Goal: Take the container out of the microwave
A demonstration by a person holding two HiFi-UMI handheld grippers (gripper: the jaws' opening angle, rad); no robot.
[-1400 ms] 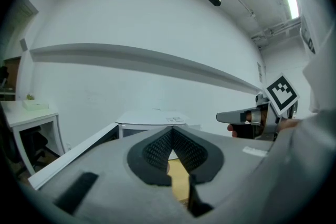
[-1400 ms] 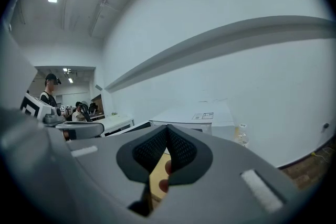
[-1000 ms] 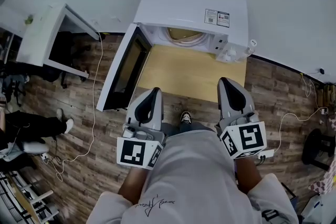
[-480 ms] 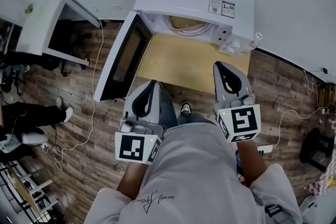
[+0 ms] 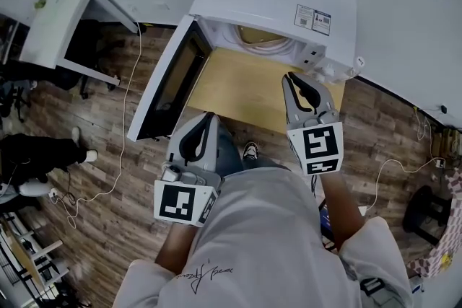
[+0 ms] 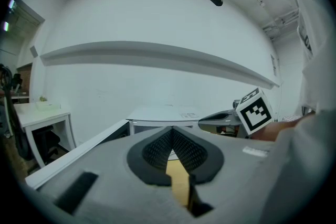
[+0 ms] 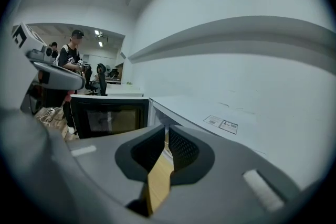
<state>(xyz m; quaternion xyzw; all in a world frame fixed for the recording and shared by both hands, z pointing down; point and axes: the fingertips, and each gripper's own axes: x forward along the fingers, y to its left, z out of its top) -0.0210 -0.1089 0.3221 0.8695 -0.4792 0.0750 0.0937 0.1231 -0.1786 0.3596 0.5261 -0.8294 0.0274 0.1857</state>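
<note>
White microwave (image 5: 274, 3), one, top centre of head view, door (image 5: 170, 86) swung open to the left. One container (image 5: 261, 40), tan, sits inside the cavity, untouched. Two grippers lower down: left gripper (image 5: 209, 117) just below the door, right gripper (image 5: 292, 77) over the pale wooden table (image 5: 231, 90), near the cavity mouth. Plank floor (image 5: 361, 130) all round; one white desk (image 5: 54, 29) upper left.

Left gripper view: jaws shut tip to tip, nothing btwn.

Right gripper view: jaws opening, only a narrow slit, nothing btwn. Door at left, white wall (image 7: 252, 86) at right.
</note>
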